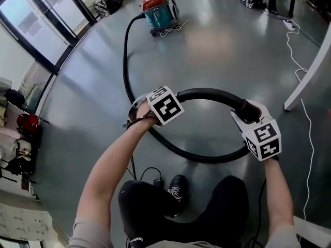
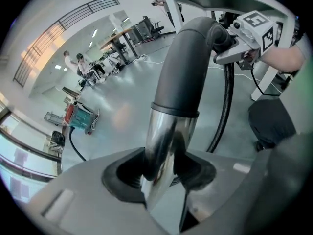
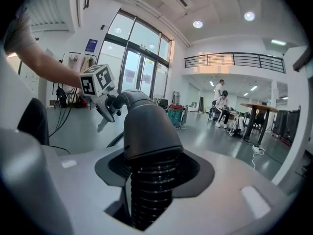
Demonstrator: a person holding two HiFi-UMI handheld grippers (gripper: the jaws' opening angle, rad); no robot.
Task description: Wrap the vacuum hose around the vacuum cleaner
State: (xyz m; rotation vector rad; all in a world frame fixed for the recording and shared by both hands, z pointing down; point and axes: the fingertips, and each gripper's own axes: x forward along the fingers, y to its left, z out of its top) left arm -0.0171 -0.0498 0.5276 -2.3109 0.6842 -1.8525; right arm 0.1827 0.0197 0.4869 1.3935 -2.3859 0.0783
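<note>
Starting at the fingers, the chrome tube (image 2: 164, 141) is seen pinched by those of the left gripper (image 1: 138, 119), and the ribbed vacuum hose (image 3: 149, 195), just below its grey cuff (image 3: 146, 131), by those of the right gripper (image 1: 244, 113). From there the hose is looped over the floor (image 1: 217, 45) and led away forward and leftward to the vacuum cleaner (image 1: 159, 12), stood well apart; the left gripper is judged slightly nearer it

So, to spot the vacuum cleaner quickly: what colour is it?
The vacuum cleaner is teal with a red top, clearest in the head view.
</note>
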